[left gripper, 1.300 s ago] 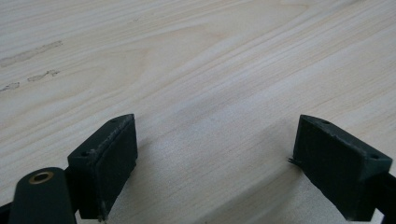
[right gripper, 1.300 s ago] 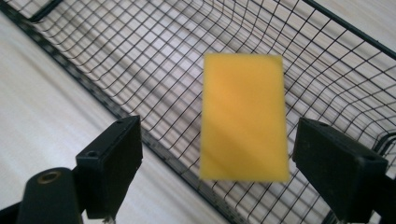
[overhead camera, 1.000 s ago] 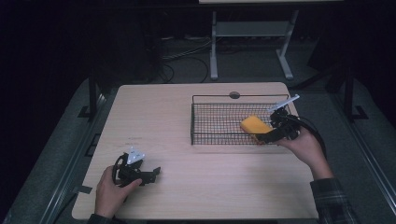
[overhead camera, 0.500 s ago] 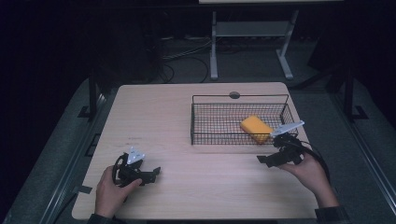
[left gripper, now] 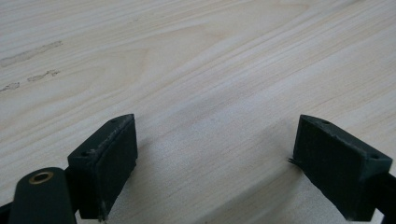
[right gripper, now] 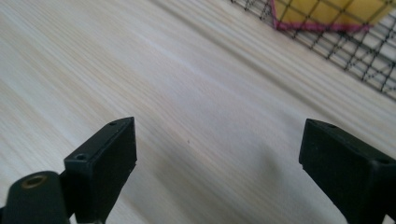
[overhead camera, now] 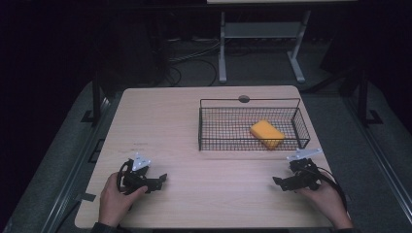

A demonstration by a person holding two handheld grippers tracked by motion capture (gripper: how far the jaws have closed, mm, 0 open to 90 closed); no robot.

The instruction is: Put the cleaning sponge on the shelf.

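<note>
A yellow sponge (overhead camera: 267, 134) lies inside the black wire basket (overhead camera: 209, 127) at the right back of the table; through the mesh it also appears as the sponge (right gripper: 327, 11) with a pink underside in the right gripper view. My right gripper (overhead camera: 278, 183) rests low over the table's front right, in front of the basket, open, its jaws having just widened with nothing between them (right gripper: 217, 172). At the front left my left gripper (overhead camera: 163, 178) is open over bare wood (left gripper: 215, 168), held by a hand.
The light wooden table (overhead camera: 184, 121) has a round cable hole (overhead camera: 244, 99) behind the basket. A white metal stand (overhead camera: 260, 31) and cables sit on the dark floor beyond the table's far edge.
My right gripper has pulled back out of the basket, away from the sponge, and dropped toward the table's front right. The sponge stays in the basket. The left gripper has kept still.
</note>
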